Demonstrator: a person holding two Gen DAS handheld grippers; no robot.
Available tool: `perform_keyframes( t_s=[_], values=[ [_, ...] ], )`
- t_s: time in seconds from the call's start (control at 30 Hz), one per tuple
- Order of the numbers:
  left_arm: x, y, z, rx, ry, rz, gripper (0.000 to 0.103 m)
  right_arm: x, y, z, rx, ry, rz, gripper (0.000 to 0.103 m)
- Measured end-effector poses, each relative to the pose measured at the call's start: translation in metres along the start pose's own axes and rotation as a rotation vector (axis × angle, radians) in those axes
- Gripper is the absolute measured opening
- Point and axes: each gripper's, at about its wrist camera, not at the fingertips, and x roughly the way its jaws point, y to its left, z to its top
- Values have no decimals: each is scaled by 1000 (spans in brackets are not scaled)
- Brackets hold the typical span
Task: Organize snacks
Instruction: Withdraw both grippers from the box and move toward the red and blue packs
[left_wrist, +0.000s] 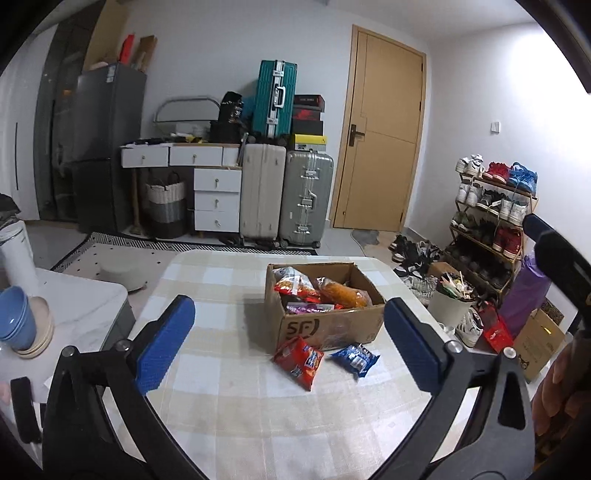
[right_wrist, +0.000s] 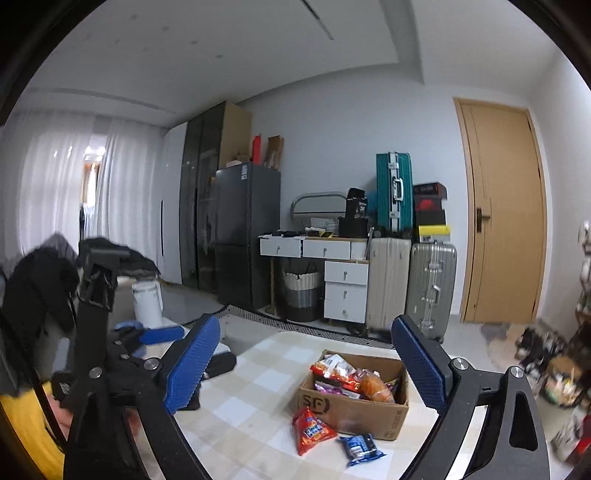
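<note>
An open cardboard box (left_wrist: 332, 325) marked SF stands on the checkered table (left_wrist: 229, 387) and holds several snack packs. It also shows in the right wrist view (right_wrist: 369, 413). A red snack bag (left_wrist: 298, 361) and a blue snack pack (left_wrist: 355, 357) lie on the table in front of the box; both show in the right wrist view, the red bag (right_wrist: 310, 430) and the blue pack (right_wrist: 361, 448). My left gripper (left_wrist: 291, 341) is open and empty, held above the table short of the box. My right gripper (right_wrist: 306, 369) is open and empty, held higher and further back.
Blue bowls (left_wrist: 16, 319) and plates stand on a white side table at the left. Suitcases (left_wrist: 284, 199), white drawers and a fridge line the back wall. A shoe rack (left_wrist: 491, 221), a bin and bags crowd the floor at the right. The left gripper's body (right_wrist: 110, 354) shows at the left of the right wrist view.
</note>
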Motion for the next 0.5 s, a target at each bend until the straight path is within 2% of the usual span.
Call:
perform_keyframes(
  t_s=[0.1, 0.27, 0.5],
  values=[
    [-10, 2, -16, 20, 10, 9, 102, -4, 8, -12, -3, 22, 12, 98],
    [-17, 13, -33, -8, 19, 18, 102, -2, -8, -37, 110, 22, 9, 102],
    [5, 11, -44, 2, 62, 25, 102, -4, -30, -60, 194, 36, 8, 102]
  ],
)
